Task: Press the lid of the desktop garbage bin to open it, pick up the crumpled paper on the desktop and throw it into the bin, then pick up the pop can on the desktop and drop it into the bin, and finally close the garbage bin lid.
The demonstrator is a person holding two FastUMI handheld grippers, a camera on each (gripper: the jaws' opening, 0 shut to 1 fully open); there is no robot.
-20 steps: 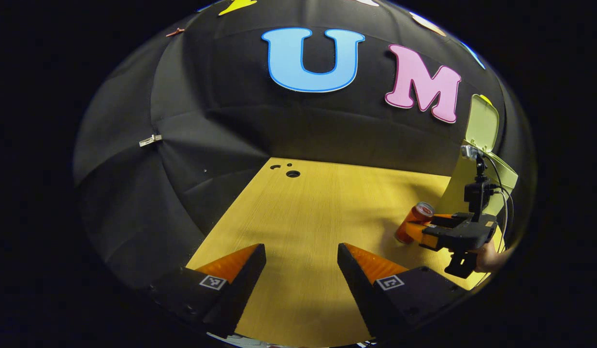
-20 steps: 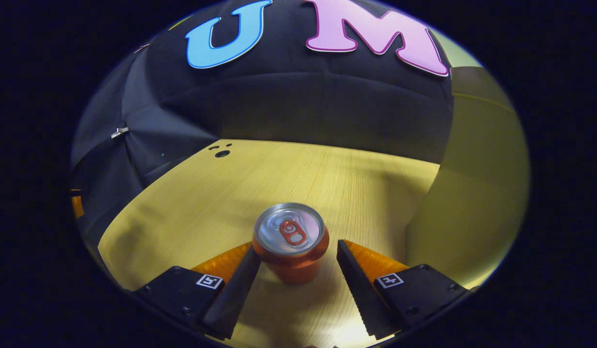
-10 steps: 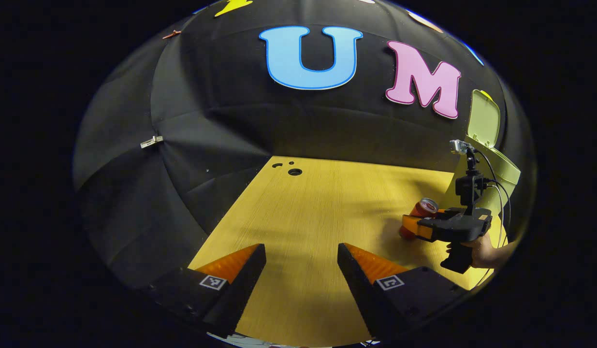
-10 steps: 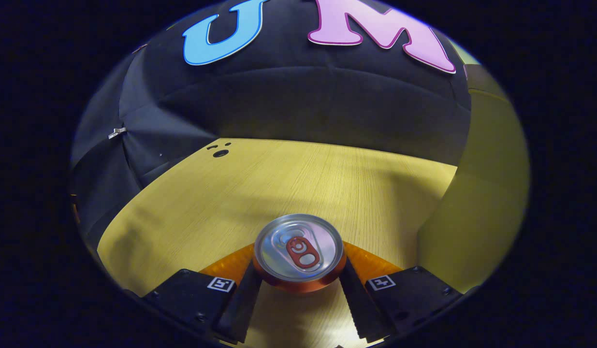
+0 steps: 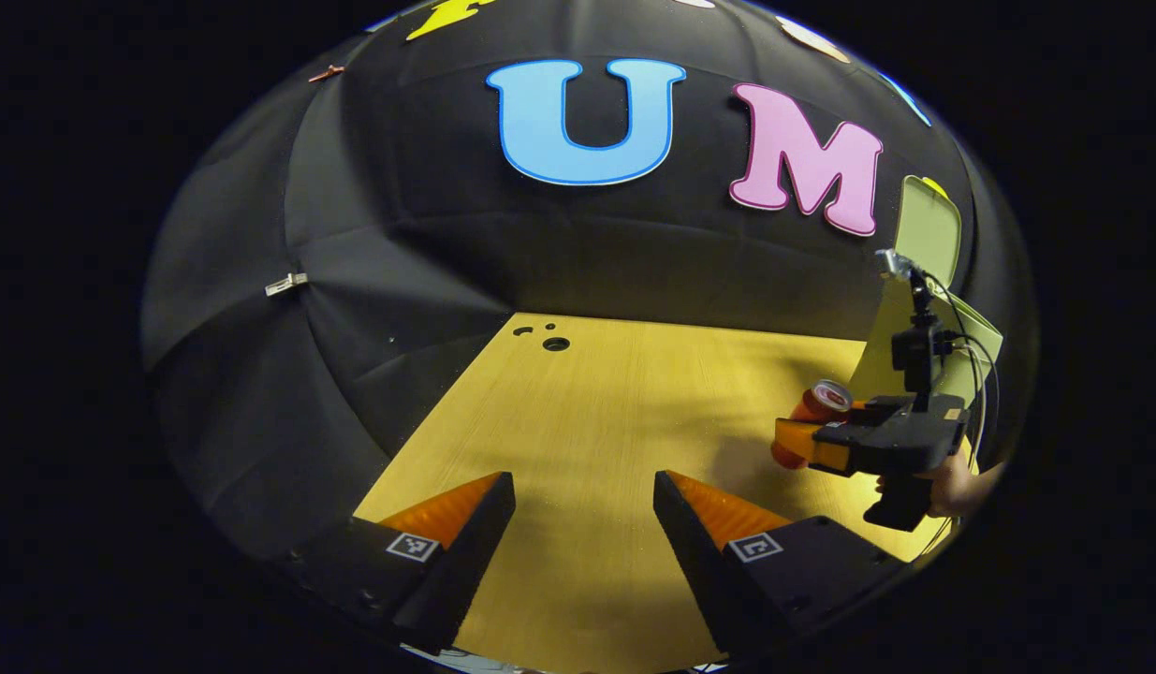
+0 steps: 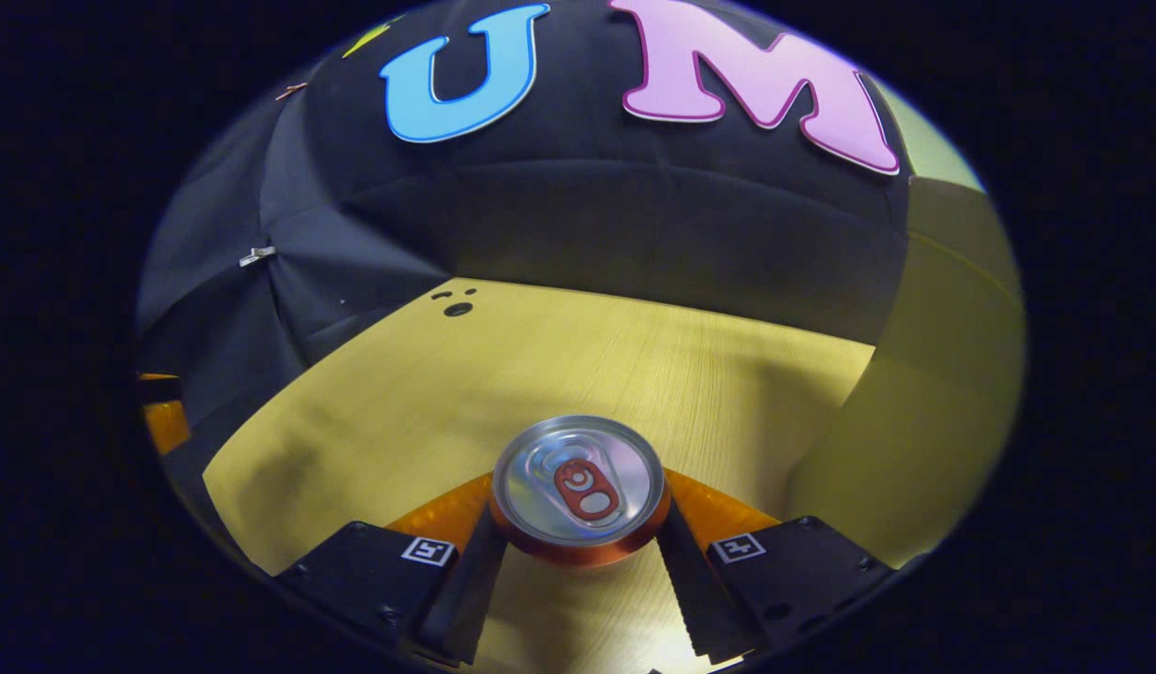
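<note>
An orange pop can (image 6: pixel 579 491) with a silver top stands upright between my right gripper's (image 6: pixel 578 538) fingers, which press on both its sides. In the left gripper view the same can (image 5: pixel 812 421) is held at the far right by the right gripper (image 5: pixel 802 440), with a hand (image 5: pixel 947 487) behind it. The pale green bin (image 5: pixel 924 356) stands just beyond, its lid (image 5: pixel 929 229) raised upright. In the right gripper view the bin's wall (image 6: pixel 924 393) rises close on the right. My left gripper (image 5: pixel 585 496) hangs open over bare wood with nothing between its fingers.
The wooden desktop (image 5: pixel 615 412) runs back to the black cloth wall, with small round holes (image 5: pixel 555 344) near its far left corner. A cable (image 5: pixel 975 374) hangs from the right gripper's camera mount.
The right gripper slid forward around the can and closed on it one second to half a second ago. Since then it has shifted slightly with the can. The left gripper stayed nearly still.
</note>
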